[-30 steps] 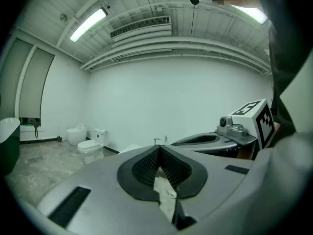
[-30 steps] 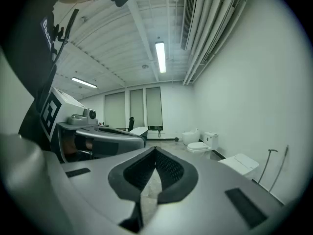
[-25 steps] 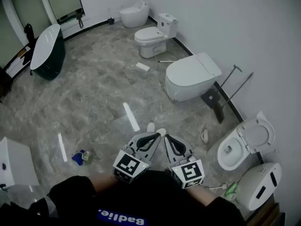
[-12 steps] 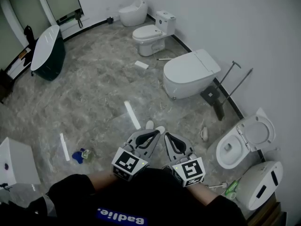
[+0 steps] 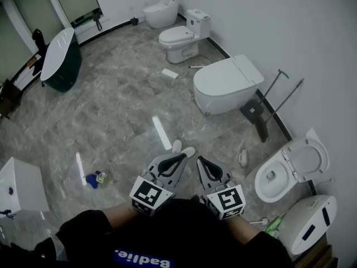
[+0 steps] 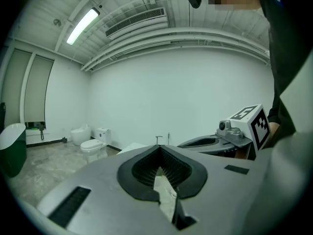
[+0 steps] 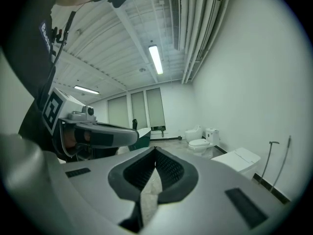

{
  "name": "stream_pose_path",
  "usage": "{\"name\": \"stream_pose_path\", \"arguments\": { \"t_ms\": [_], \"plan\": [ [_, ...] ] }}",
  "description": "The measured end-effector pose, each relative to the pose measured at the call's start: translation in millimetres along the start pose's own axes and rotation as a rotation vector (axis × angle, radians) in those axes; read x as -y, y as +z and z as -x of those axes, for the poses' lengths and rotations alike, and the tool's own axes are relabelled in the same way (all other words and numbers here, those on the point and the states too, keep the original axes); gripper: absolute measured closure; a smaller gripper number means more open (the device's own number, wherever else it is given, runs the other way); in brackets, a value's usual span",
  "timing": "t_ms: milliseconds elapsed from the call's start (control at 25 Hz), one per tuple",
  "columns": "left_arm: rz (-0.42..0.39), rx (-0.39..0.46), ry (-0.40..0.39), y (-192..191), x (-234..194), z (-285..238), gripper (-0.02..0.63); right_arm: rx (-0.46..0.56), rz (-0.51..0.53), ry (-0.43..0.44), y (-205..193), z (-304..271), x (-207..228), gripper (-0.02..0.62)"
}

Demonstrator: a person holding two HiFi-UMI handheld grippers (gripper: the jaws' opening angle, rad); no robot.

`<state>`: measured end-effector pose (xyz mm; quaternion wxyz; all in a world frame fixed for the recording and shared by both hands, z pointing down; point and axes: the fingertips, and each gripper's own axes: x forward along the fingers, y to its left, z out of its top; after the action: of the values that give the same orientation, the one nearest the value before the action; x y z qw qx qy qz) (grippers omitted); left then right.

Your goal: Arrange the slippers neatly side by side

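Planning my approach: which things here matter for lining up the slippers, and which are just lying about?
For the job: white slippers; left gripper; right gripper, both shut and empty.
Lying about: toilets; dark bathtub; blue item on the floor.

The grey marbled floor (image 5: 122,110) carries a dark green bathtub (image 5: 58,60) at the far left, a white box (image 5: 19,186) at the near left, and white toilets along the right wall. The largest toilet (image 5: 226,85) has its lid closed. Two white slippers (image 5: 182,148) lie close together mid-floor, with a small blue object (image 5: 92,179) to their left.
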<state>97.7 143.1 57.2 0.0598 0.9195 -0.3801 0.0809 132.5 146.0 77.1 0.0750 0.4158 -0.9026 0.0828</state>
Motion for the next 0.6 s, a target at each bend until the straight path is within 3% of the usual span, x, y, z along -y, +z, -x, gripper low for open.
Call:
{"name": "stream_pose_path", "arguments": {
  "t_ms": [280,600],
  "plan": [
    [0.046,-0.015,0.014,-14,-25,-12,0.604,-0.061,0.037,0.039,-17,-27,1,0.597],
    [0.031,-0.006,-0.028,-16,-108,-35,0.604,-0.149,0.057,0.014,-29,-98,12,0.595]
  ]
}}
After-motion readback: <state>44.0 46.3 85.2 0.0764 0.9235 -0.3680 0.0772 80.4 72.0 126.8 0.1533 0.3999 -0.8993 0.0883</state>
